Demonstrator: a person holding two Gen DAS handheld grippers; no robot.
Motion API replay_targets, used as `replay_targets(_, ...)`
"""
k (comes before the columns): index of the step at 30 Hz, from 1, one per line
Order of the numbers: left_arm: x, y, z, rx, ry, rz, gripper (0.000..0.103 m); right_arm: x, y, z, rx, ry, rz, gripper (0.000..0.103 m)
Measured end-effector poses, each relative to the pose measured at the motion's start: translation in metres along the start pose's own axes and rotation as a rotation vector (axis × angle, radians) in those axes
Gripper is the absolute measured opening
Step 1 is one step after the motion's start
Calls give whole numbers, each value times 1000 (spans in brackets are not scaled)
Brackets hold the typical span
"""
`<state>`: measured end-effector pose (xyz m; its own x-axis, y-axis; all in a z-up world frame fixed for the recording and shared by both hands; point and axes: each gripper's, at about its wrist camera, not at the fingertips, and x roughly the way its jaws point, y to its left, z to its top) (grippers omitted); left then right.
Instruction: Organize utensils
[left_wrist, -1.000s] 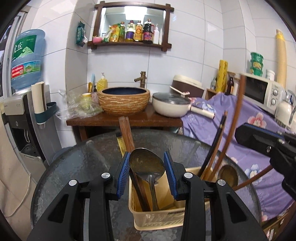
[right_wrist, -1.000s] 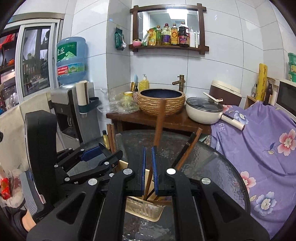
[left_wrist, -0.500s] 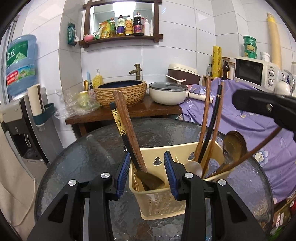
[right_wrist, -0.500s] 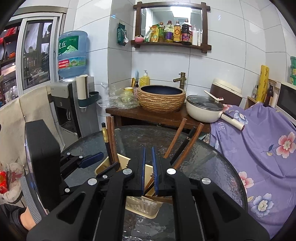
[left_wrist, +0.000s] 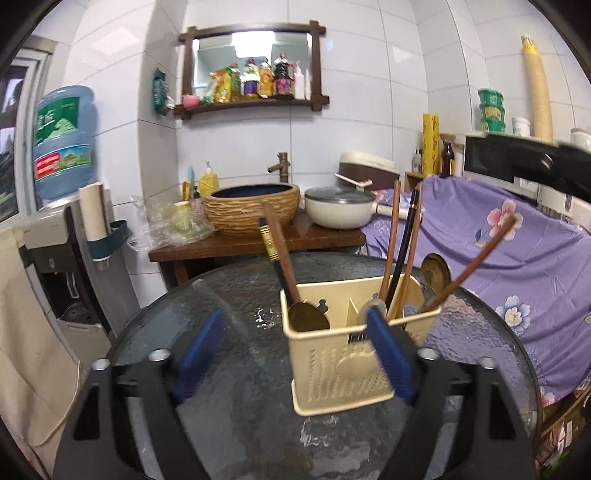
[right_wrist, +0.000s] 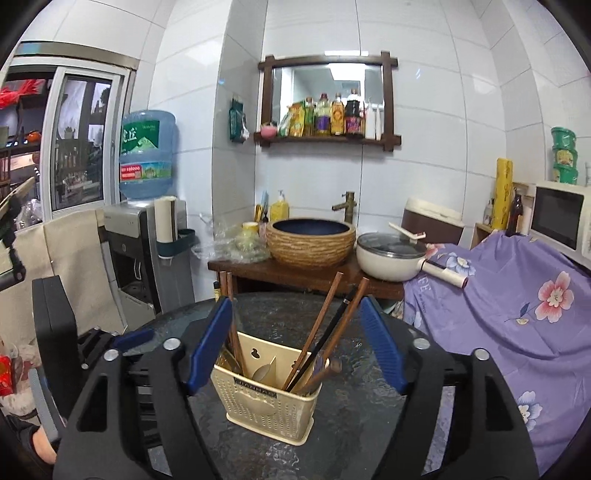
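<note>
A cream plastic utensil caddy (left_wrist: 343, 365) stands on the round dark glass table (left_wrist: 236, 369); it also shows in the right wrist view (right_wrist: 269, 398). Its left compartment holds a brass spoon (left_wrist: 308, 317) and brown chopsticks (left_wrist: 279, 251). Its right compartment holds chopsticks (left_wrist: 397, 243), a black one among them, and another spoon (left_wrist: 436, 269). My left gripper (left_wrist: 295, 354) is open and empty, just in front of the caddy. My right gripper (right_wrist: 295, 347) is open and empty, above and in front of the caddy (right_wrist: 269, 398), with the chopsticks (right_wrist: 325, 325) between its fingers' line of sight.
Behind the table stands a wooden stand (right_wrist: 306, 273) with a woven basin (right_wrist: 310, 240) and a white pot (right_wrist: 388, 258). A water dispenser (right_wrist: 144, 236) is at the left. A purple flowered cloth (right_wrist: 517, 302) covers furniture at the right, with a microwave (right_wrist: 561, 218).
Both grippers have opened wide and pulled back from the caddy. The spoon that the left gripper held now rests in the caddy's left compartment; the right gripper's chopstick stands in the right compartment.
</note>
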<state>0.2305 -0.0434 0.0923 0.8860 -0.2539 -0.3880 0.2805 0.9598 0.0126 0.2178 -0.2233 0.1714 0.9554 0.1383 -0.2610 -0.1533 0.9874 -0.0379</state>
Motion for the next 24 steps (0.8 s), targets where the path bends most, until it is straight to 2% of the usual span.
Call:
replay_targets(3, -25, 4, -12, -20, -30, 15, 96, -28, 8, -19, -31, -35, -28, 86)
replay_targets(8, -64, 6, -43, -25, -42, 47, 97, -72, 18, -65, -52, -76, -59, 97)
replay_targets(12, -93, 8, -79, -58, -48, 57, 97, -101, 22, -110, -26, -61, -66, 97)
replay_targets(16, -124, 10, -114, -98, -97, 72, 97, -120, 29, -150, -30, -23, -90, 97)
replay_targets(21, -150, -6, -142, -69, -50, 120, 97, -144, 34, -190, 43, 43, -60, 97)
replay_targets(24, -162, -14, -149, -68, -24, 87, 97, -158, 39, -203, 70, 49, -38, 97)
